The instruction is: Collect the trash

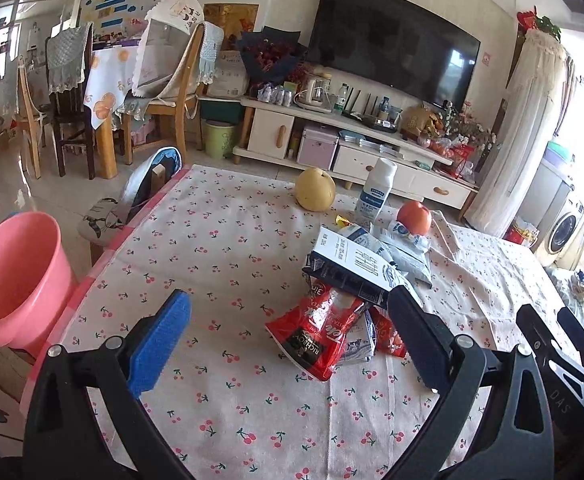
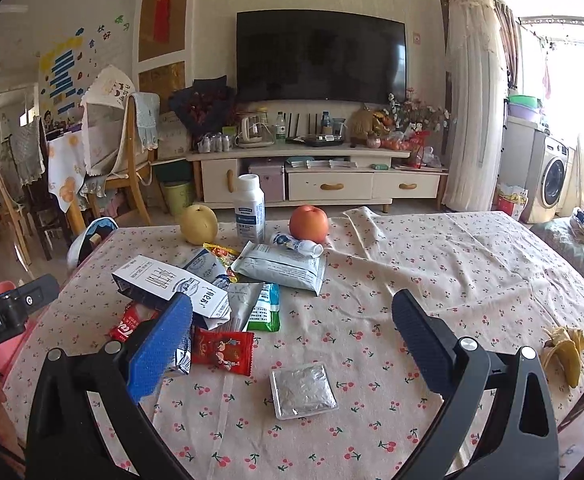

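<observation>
- Left wrist view: the left gripper (image 1: 288,320) hangs over a table (image 1: 220,248) covered in a cherry-print cloth, its two fingers spread wide with nothing between them.
- Ahead of the fingers, a red coffee packet (image 1: 316,336) lies on the cloth, partly under a white and dark blue carton (image 1: 352,268) that leans across it.
- Behind the carton lie grey pouches, then a yellow pear (image 1: 315,189), a white bottle (image 1: 376,192) standing upright and an orange fruit (image 1: 414,218) along the far edge.
- A pink bucket (image 1: 16,276) stands off the table's left side.
- The right gripper shows at the right edge of this view.
- Right wrist view: the right gripper (image 2: 292,320) also has its fingers wide apart, holding nothing.
- Between and just below the fingers, a flat silver foil packet (image 2: 303,390) lies alone on the cloth.
- To its left sits a small red wrapper (image 2: 222,351), and beyond that a heap of trash: a green and white packet (image 2: 266,308), the carton and a large grey pouch (image 2: 282,268).
- A banana peel (image 2: 566,350) lies near the right edge of the table, well apart from the heap.
</observation>
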A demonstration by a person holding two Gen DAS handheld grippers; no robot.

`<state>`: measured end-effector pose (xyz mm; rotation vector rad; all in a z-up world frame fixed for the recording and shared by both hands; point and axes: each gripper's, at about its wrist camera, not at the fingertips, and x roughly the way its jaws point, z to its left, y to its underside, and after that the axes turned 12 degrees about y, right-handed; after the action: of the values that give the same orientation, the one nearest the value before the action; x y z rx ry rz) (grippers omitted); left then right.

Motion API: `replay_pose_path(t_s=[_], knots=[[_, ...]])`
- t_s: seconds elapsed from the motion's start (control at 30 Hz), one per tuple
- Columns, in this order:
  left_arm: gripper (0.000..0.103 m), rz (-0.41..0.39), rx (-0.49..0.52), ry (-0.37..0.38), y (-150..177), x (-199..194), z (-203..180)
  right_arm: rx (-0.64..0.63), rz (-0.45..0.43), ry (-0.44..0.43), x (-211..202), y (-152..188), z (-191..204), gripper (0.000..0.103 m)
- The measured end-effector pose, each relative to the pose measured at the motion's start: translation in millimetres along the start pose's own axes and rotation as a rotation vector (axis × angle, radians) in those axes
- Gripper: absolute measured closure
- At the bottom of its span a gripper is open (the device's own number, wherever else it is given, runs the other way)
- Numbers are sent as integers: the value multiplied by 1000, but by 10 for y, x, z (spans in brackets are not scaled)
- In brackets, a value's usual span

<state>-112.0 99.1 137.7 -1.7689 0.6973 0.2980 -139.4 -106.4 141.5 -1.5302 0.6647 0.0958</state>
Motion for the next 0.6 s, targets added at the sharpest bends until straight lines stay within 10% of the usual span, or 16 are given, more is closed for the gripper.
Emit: replay_pose_path(t_s=[0.6], knots=[[4, -5, -21, 6, -9, 36, 120, -19, 5, -4, 32, 18, 48, 4]])
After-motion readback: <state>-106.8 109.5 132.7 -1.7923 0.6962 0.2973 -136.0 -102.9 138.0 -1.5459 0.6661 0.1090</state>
